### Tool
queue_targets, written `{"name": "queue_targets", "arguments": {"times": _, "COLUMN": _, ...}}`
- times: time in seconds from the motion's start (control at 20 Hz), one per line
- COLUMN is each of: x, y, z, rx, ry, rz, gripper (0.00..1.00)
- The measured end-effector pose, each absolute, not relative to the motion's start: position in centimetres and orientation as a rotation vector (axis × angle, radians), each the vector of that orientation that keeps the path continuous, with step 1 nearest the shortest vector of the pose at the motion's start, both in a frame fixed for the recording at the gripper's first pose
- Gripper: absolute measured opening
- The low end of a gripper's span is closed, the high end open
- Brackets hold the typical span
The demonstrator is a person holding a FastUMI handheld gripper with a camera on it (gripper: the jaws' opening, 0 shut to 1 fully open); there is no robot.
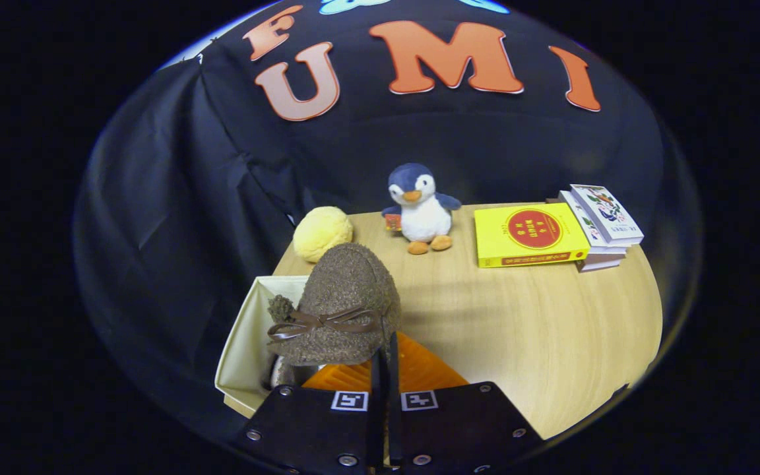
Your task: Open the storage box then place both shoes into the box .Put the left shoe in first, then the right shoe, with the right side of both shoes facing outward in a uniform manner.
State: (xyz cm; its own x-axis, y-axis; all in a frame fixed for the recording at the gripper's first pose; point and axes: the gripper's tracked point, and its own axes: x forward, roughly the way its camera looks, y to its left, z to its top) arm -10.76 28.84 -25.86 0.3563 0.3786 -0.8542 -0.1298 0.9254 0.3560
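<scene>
Gripper (pixel 384 369): the fingers stand almost together, with only a thin gap between them. They appear to pinch the rear edge of the brown fuzzy shoe (pixel 344 307), which is held lifted just ahead of the fingers. The shoe carries a brown bow (pixel 324 322) on its near side.

Box (pixel 243 340): a white open box sits at the near left corner of the table (pixel 551 330), directly under the held shoe. Part of another shoe (pixel 282 373) shows inside it below the held one. An orange lid (pixel 419 369) lies just beside the box, under the fingers.

Open room: the table surface beyond and to the right of the fingers is bare wood. At the far edge stand a yellow ball (pixel 322 232), a penguin toy (pixel 419 208), a yellow book (pixel 528 234) and a stack of books (pixel 601 224), all well apart from the box.
</scene>
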Motion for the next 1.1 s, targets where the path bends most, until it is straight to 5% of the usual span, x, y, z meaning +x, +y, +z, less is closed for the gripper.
{"name": "queue_targets", "arguments": {"times": 0.35, "x": -12.2, "y": 38.2, "z": -26.7, "rx": 0.21, "ry": 1.222, "rz": 0.406, "gripper": 0.04}}
{"name": "queue_targets", "arguments": {"times": 0.75, "x": -14.2, "y": 39.4, "z": -30.9, "rx": 0.074, "ry": 1.305, "rz": 0.285, "gripper": 0.06}}
{"name": "queue_targets", "arguments": {"times": 1.1, "x": -15.0, "y": 39.9, "z": -30.0, "rx": 0.107, "ry": 1.293, "rz": 0.336, "gripper": 0.25}}
